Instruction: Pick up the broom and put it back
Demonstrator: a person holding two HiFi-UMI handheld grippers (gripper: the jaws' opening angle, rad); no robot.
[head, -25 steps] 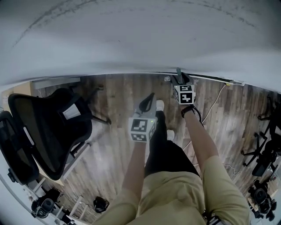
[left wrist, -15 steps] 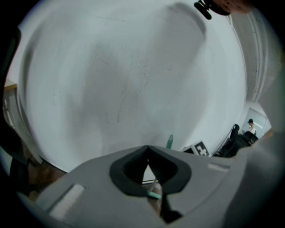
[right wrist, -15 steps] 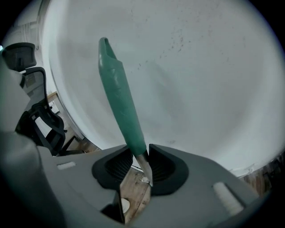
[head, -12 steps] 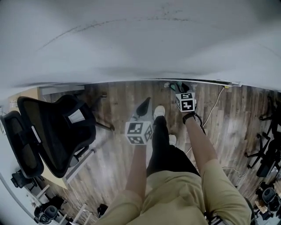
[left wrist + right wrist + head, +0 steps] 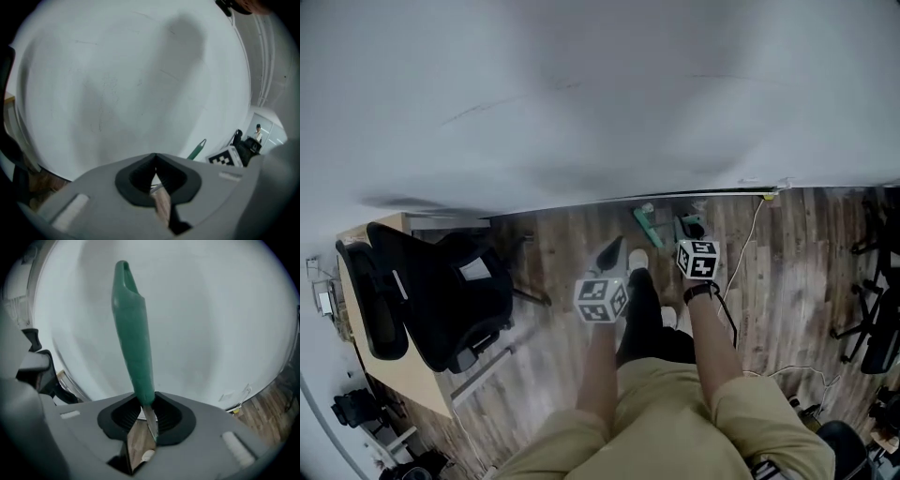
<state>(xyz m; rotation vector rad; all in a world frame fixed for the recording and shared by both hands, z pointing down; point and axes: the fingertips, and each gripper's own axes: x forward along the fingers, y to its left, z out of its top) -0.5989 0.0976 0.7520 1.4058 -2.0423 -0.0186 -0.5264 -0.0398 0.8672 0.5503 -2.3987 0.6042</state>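
Gripping the green broom handle [image 5: 132,338], right tool [image 5: 146,405] (jaws just closing on it), left tool [image 5: 155,158] closed, empty.

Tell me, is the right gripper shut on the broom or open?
Shut on it. The right gripper has just been closing its jaws, which pinch the green broom handle between them.

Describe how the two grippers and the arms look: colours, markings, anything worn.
The left gripper and right gripper each have a grey body with black ribbed rubber inside the jaws and a white cube with black square markers. The forearms show no sleeves; a black band circles the right wrist.
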